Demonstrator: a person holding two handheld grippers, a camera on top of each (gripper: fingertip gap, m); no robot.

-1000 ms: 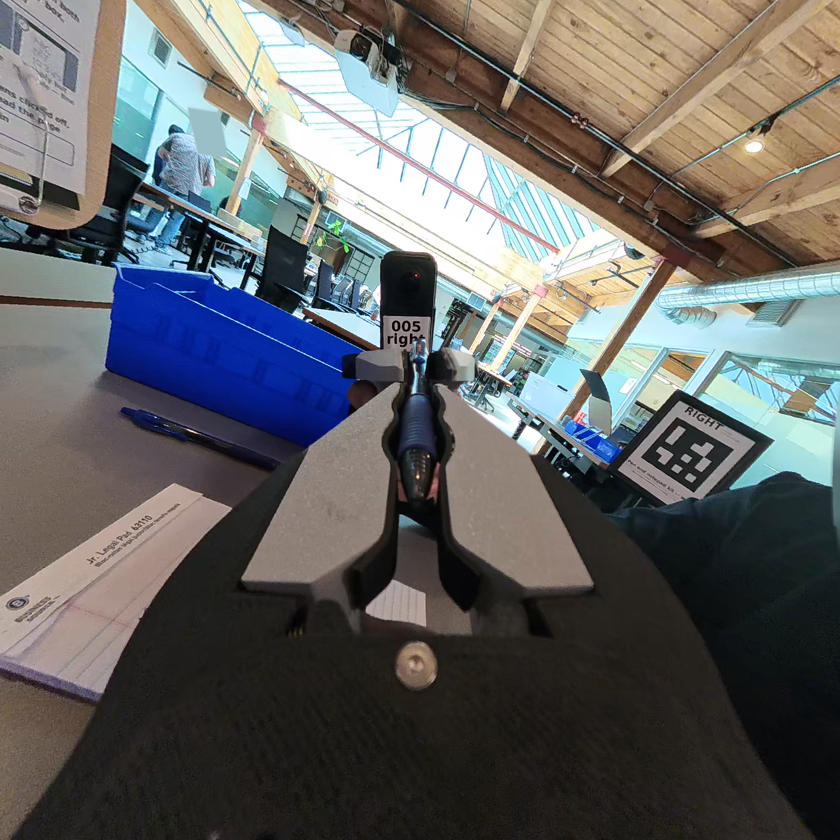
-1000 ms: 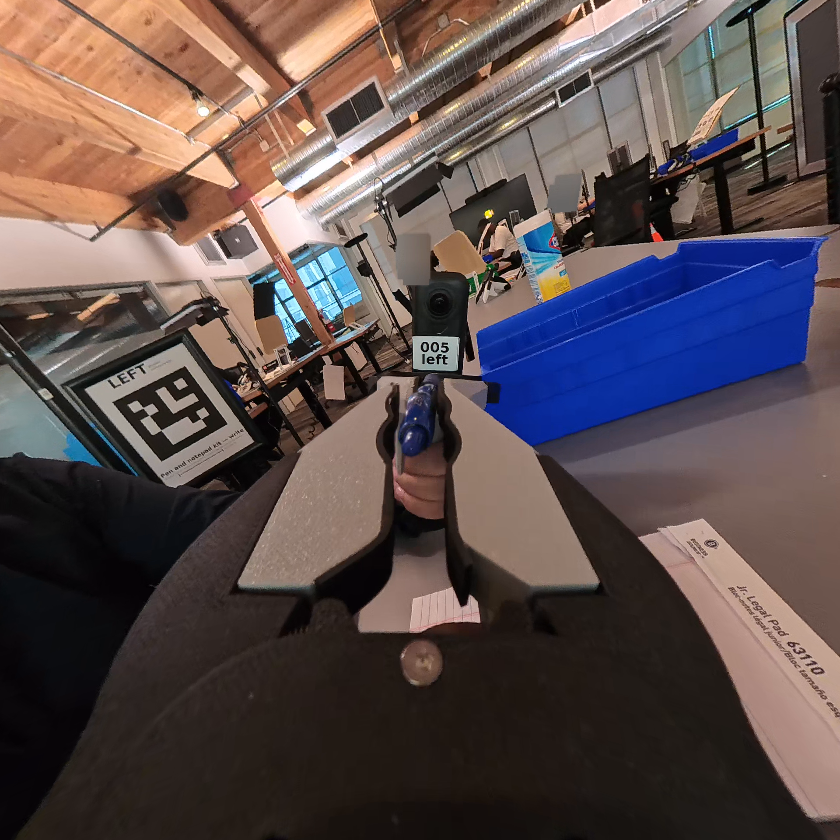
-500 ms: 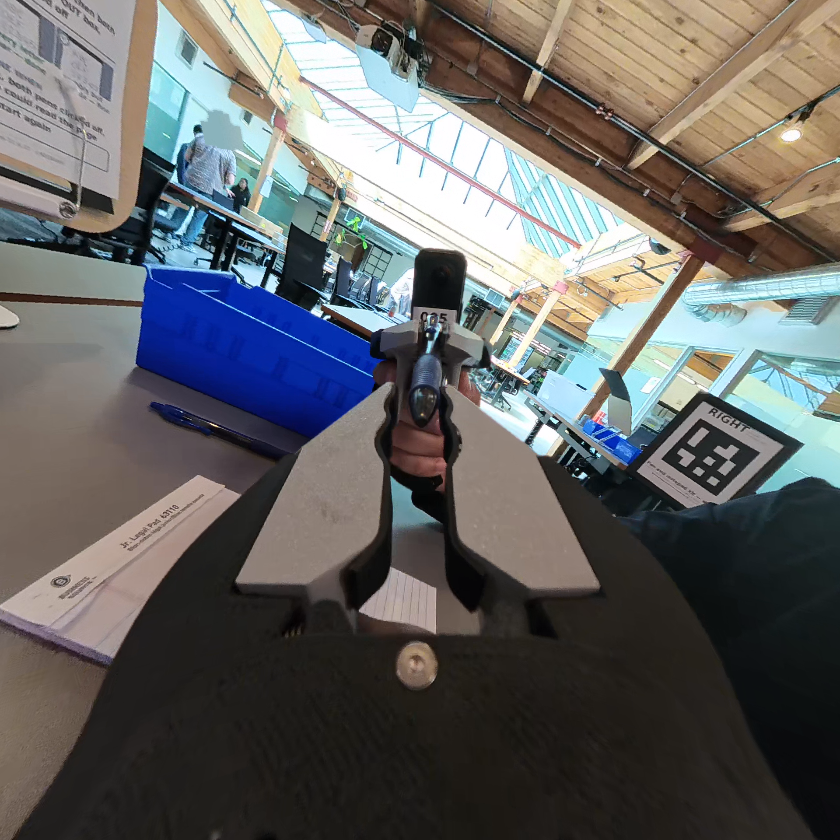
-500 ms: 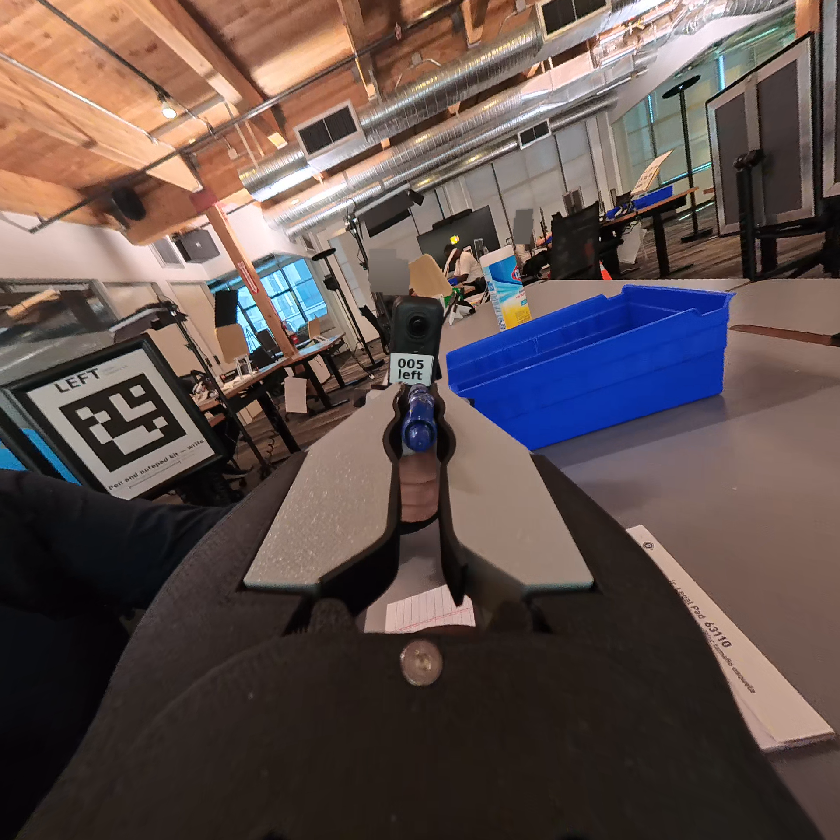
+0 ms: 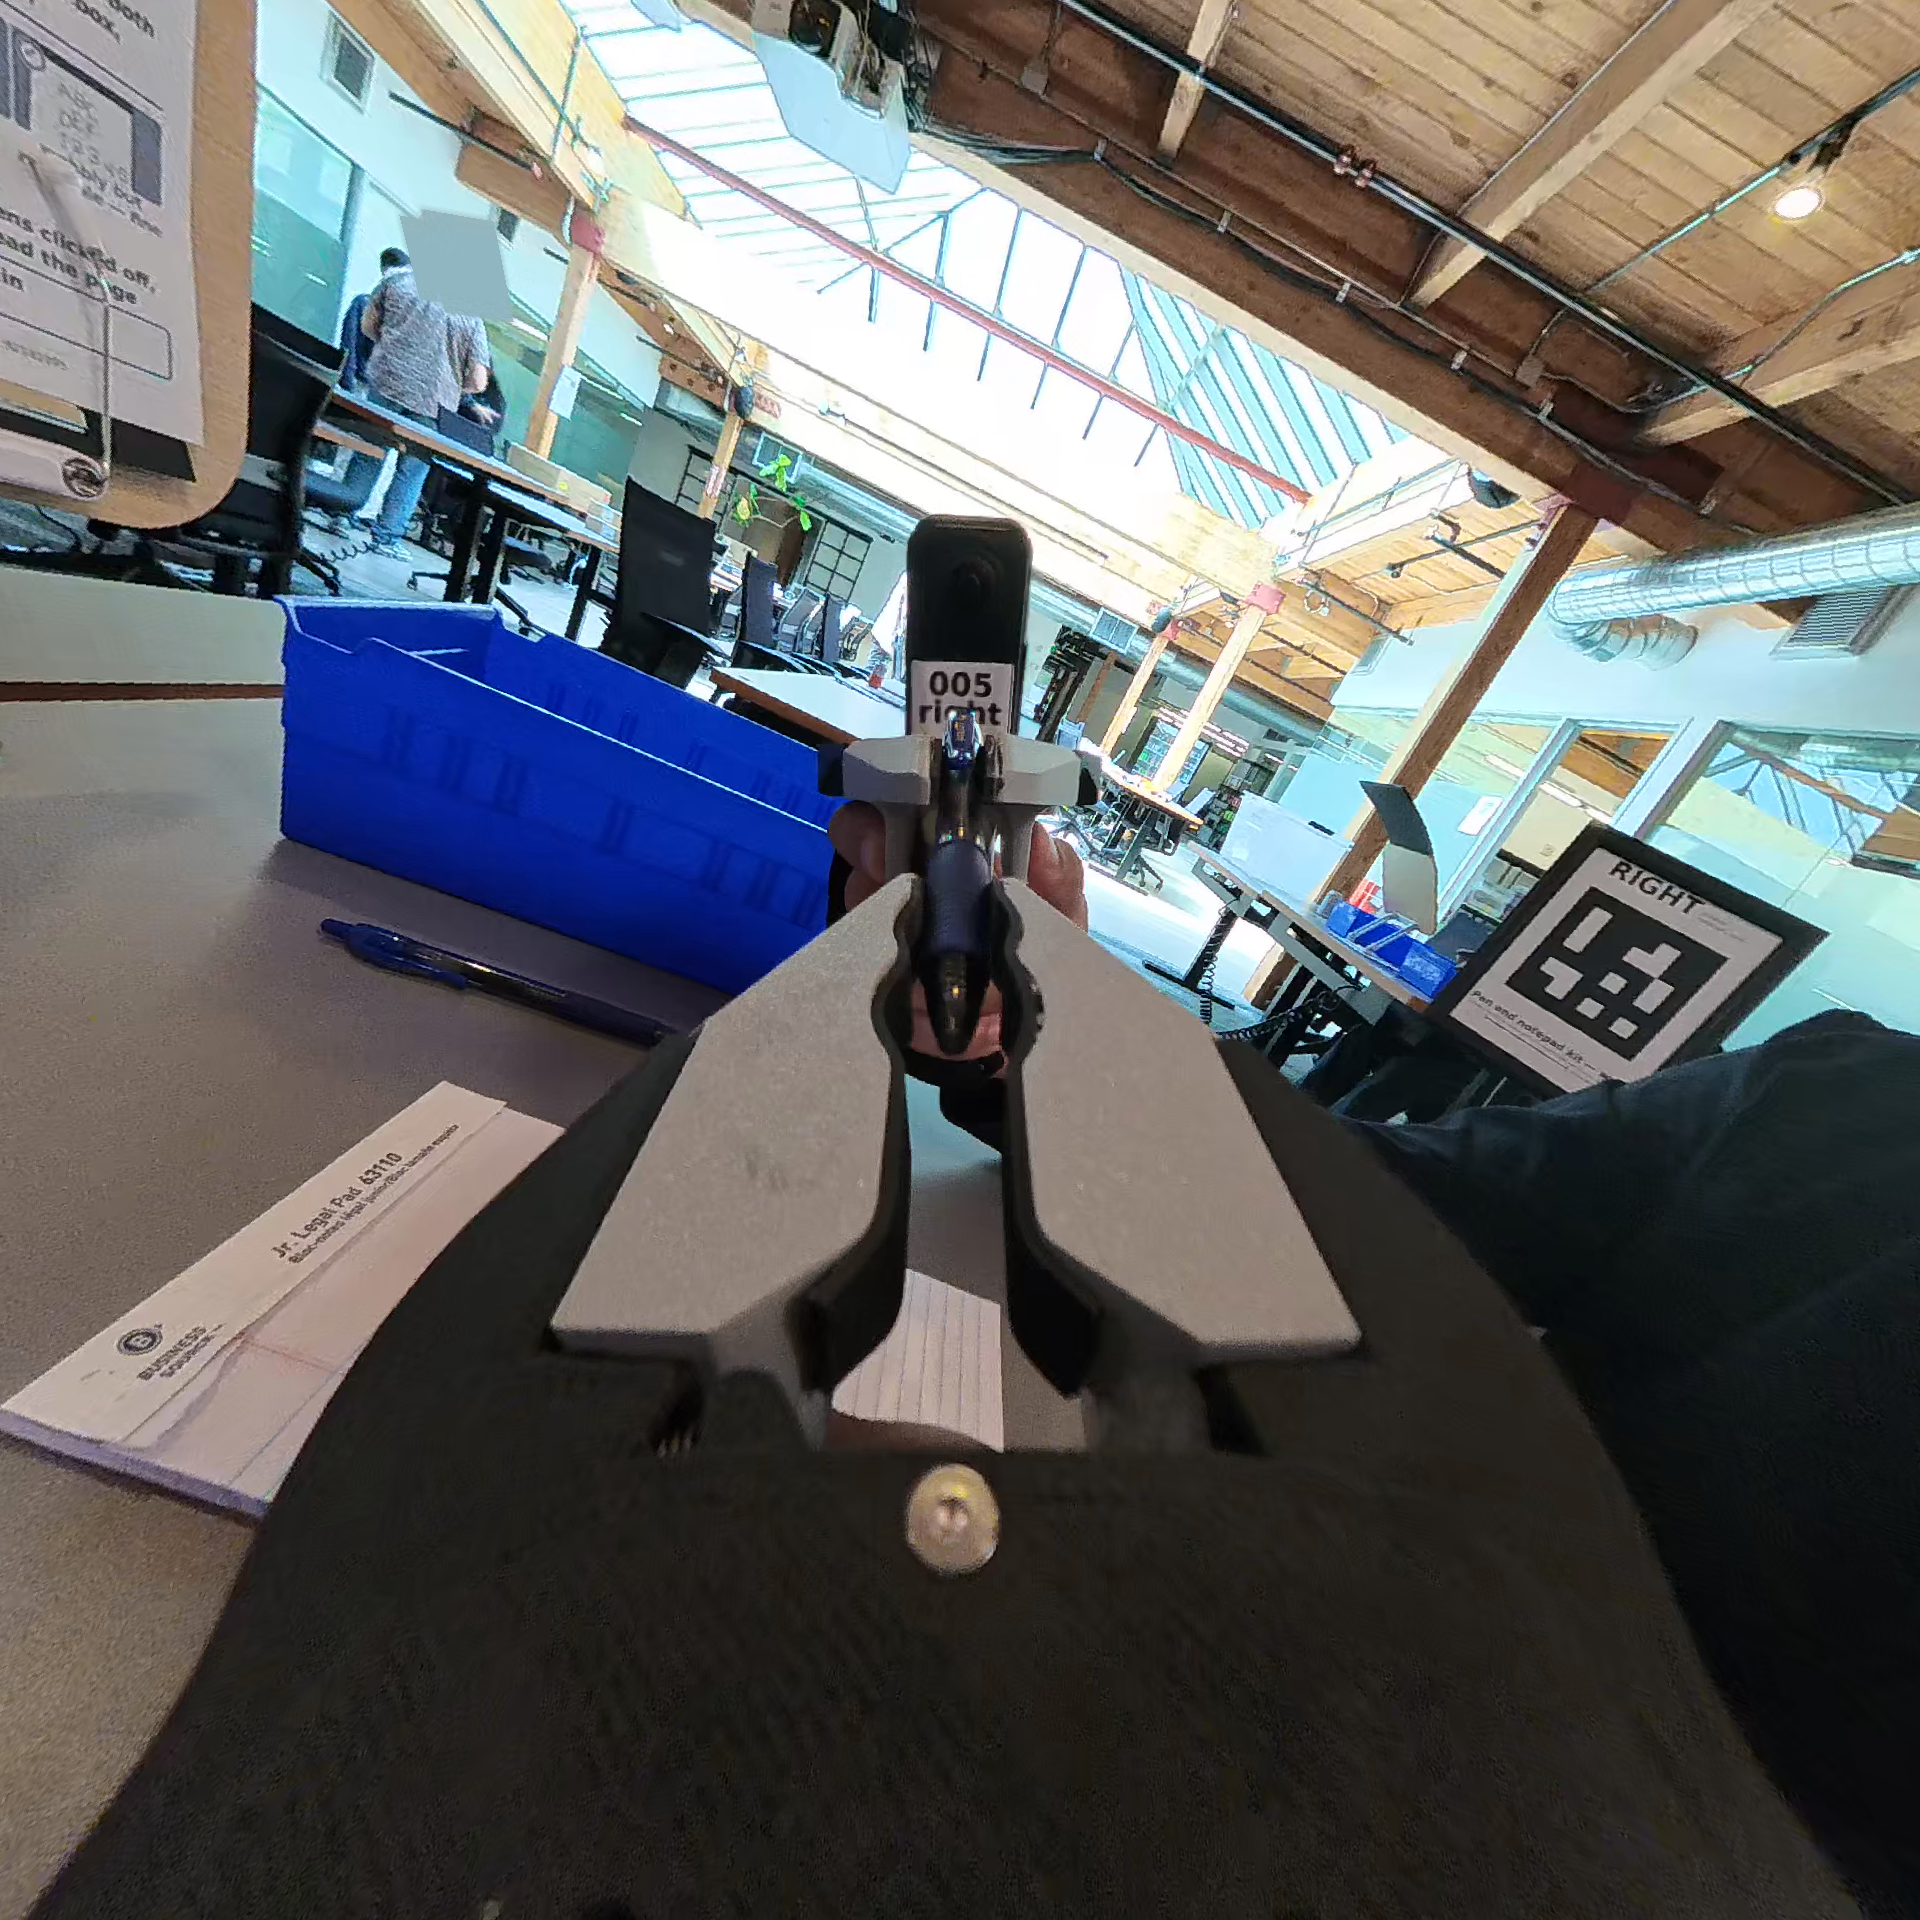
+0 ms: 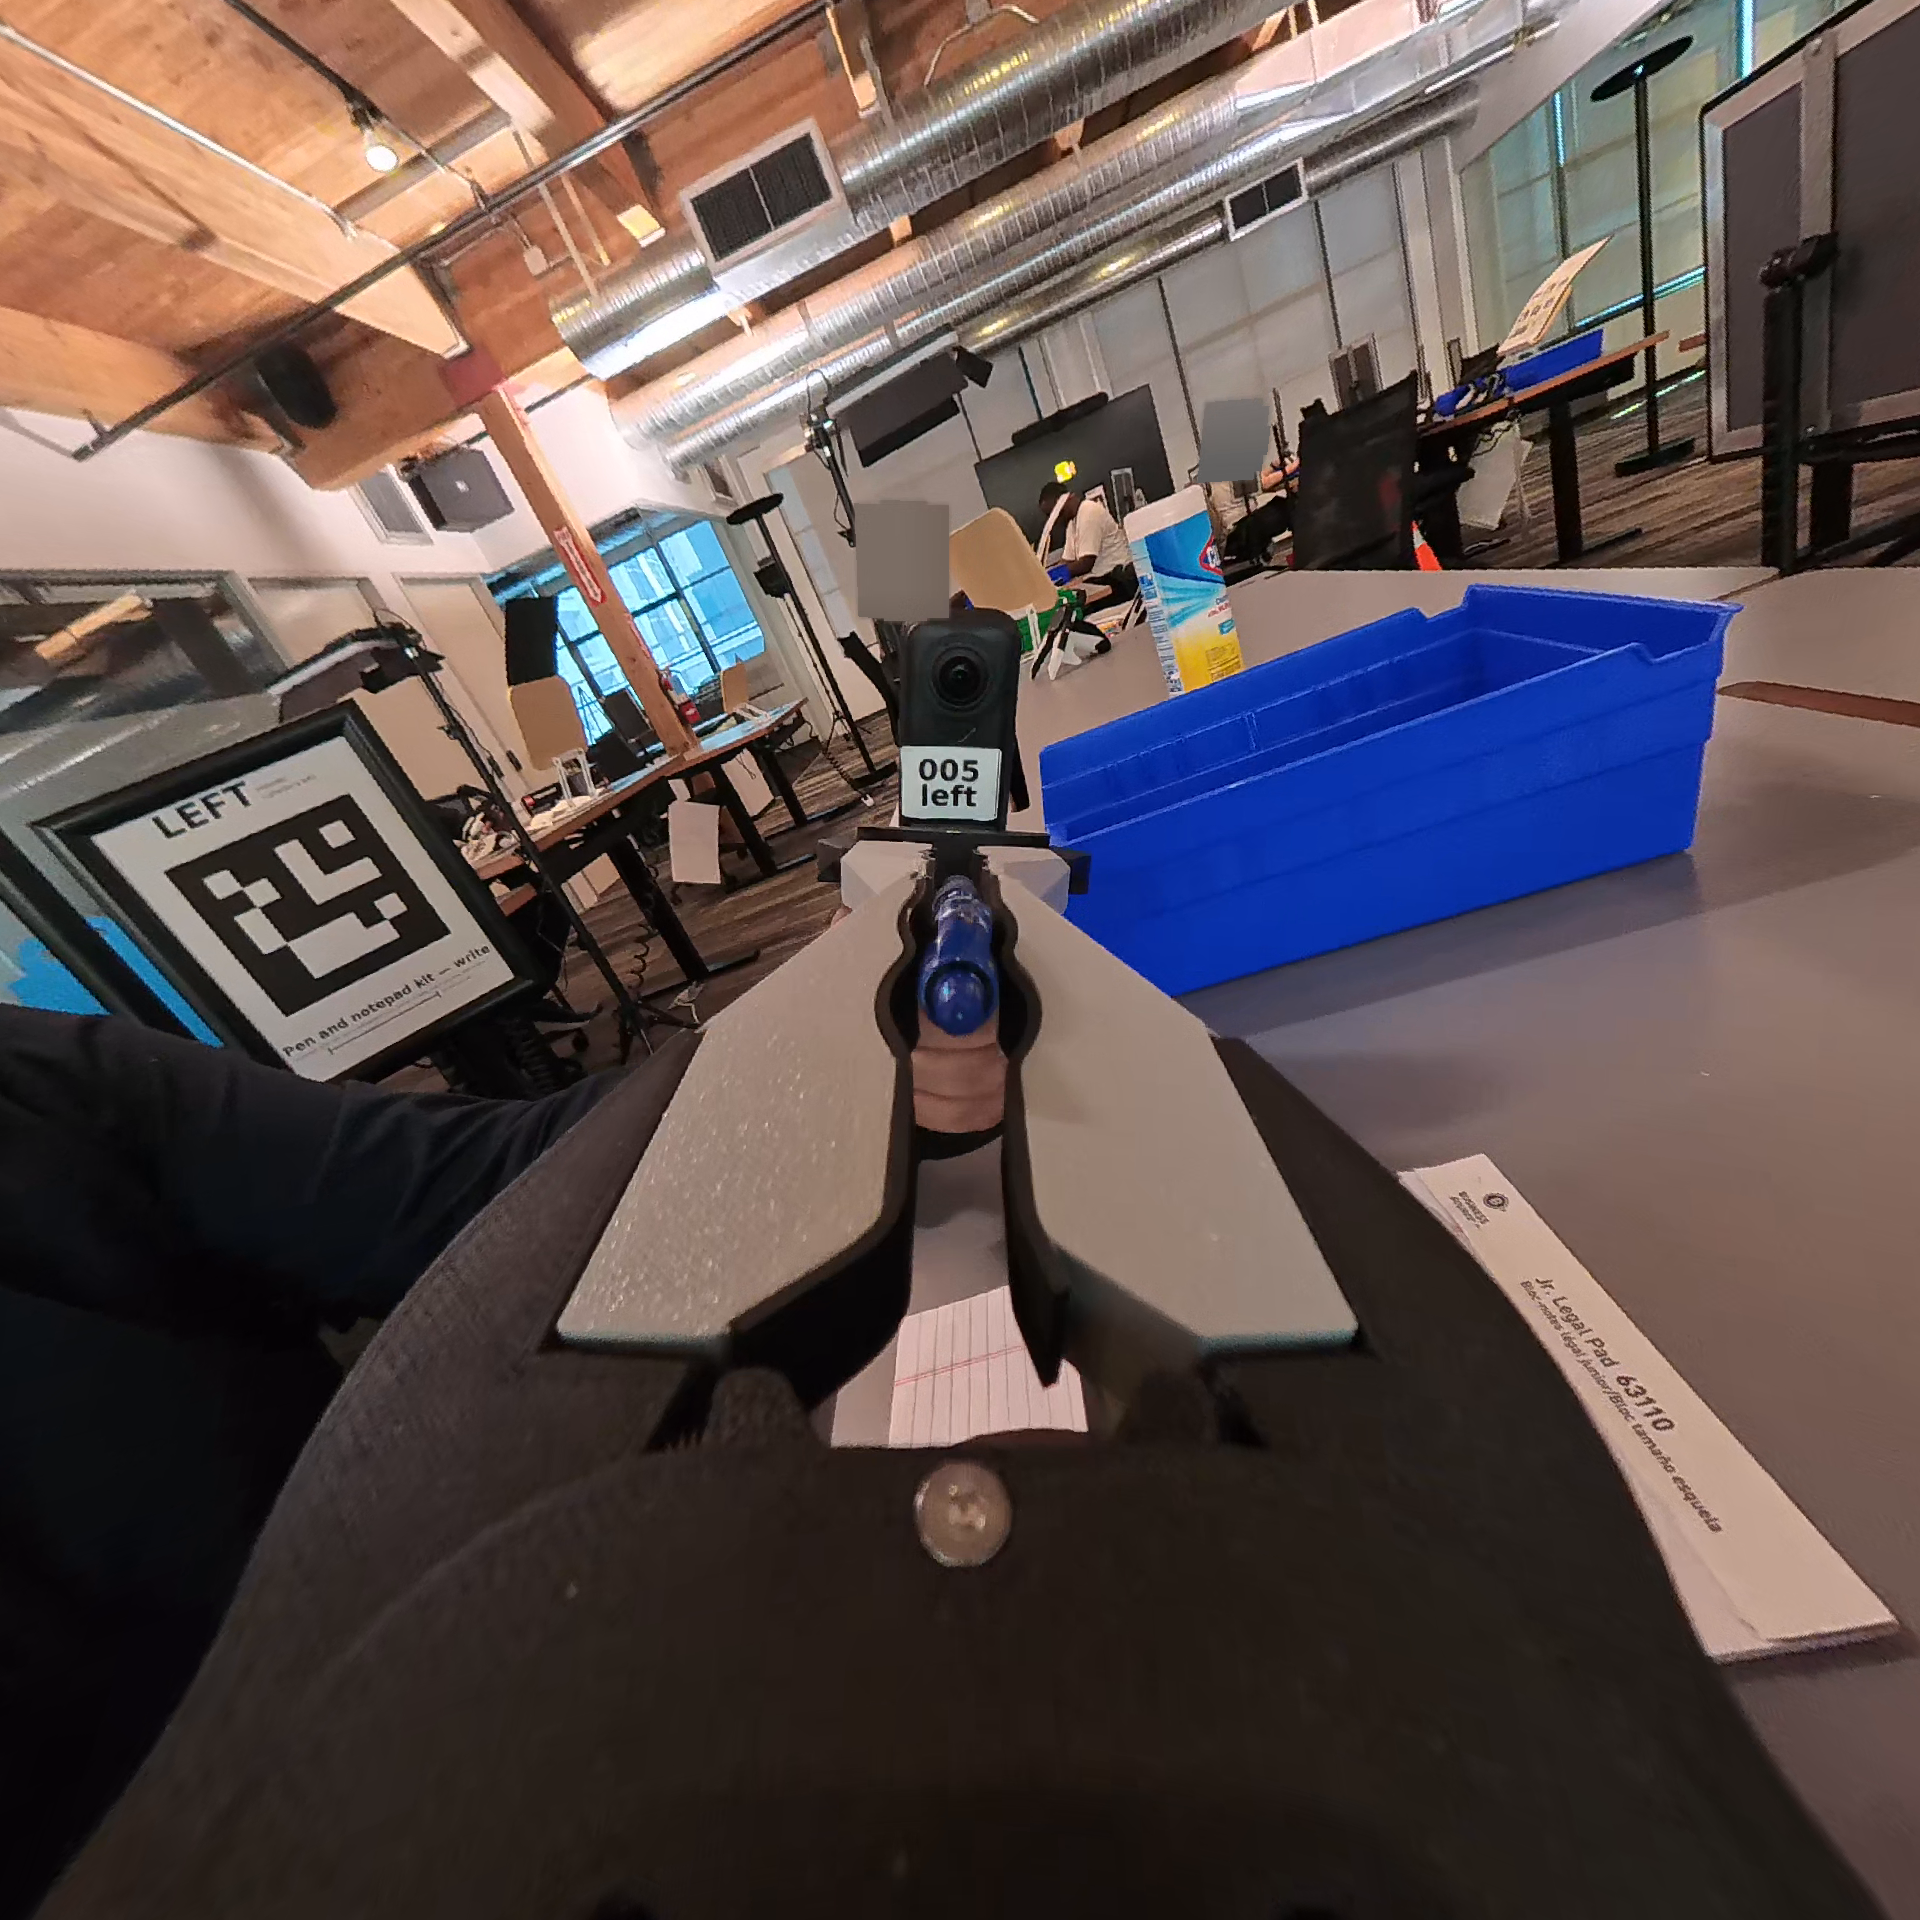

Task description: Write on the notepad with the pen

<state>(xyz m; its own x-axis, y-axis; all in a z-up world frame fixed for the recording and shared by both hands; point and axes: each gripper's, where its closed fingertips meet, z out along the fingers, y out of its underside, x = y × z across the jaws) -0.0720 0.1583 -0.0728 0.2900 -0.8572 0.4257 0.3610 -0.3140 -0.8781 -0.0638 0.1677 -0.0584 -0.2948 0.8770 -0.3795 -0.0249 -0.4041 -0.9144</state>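
One blue pen (image 5: 951, 914) hangs in the air between my two grippers, which face each other. In the left wrist view its dark tip end sits in the notch between my left gripper's (image 5: 951, 966) nearly closed fingers. In the right wrist view its blunt back end (image 6: 958, 987) sits between my right gripper's (image 6: 958, 997) fingers. Both are shut on the pen. The white lined notepad (image 5: 260, 1299) lies flat on the grey table below, at the left in the left wrist view and at the right (image 6: 1621, 1403) in the right wrist view.
A second blue pen (image 5: 488, 977) lies on the table in front of a blue plastic bin (image 5: 540, 769), which also shows in the right wrist view (image 6: 1382, 831). A wipes canister (image 6: 1184, 592) stands behind it. Framed marker signs (image 5: 1610, 956) (image 6: 301, 904) and dark sleeves flank the grippers. My left and right fingertips are right by each other.
Half a second ago the pen was clear of my left fingers, held only by the right gripper farther off. The grippers have closed the distance and the tip end is between my left fingers again.
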